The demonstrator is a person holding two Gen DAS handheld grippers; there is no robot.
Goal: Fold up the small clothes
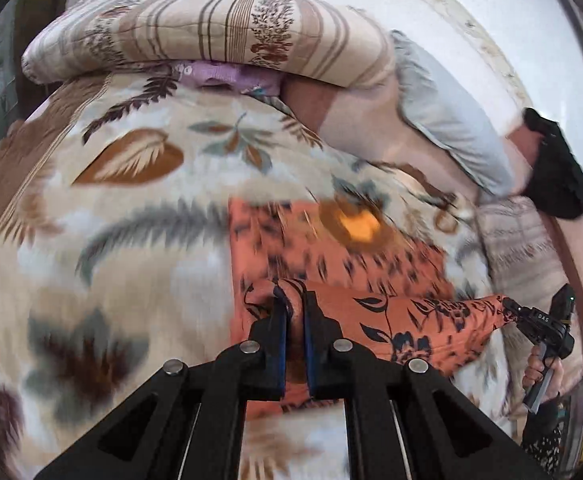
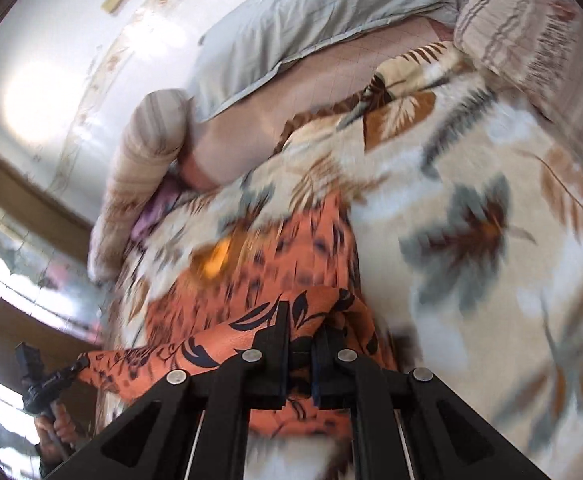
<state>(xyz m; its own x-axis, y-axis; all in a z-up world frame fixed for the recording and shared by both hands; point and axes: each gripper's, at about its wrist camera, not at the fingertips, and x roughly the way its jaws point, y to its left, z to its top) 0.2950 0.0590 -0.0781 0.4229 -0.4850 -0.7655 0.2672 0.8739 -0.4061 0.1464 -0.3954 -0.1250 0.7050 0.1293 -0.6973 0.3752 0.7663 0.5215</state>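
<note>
An orange garment with a dark floral print (image 1: 371, 280) lies on a leaf-patterned bedspread (image 1: 131, 208). My left gripper (image 1: 294, 300) is shut on one corner of its near edge. My right gripper (image 1: 507, 308) shows at the right of the left wrist view, shut on the other end of that edge, which is lifted and stretched between the two. In the right wrist view my right gripper (image 2: 301, 320) pinches the garment (image 2: 251, 280), and my left gripper (image 2: 81, 360) holds the far corner at lower left.
A striped pillow (image 1: 219, 36) and a grey pillow (image 1: 451, 120) lie at the head of the bed. A lilac cloth (image 1: 227, 76) is tucked under the striped pillow. A black object (image 1: 559, 168) sits at the right by a white wall (image 2: 51, 60).
</note>
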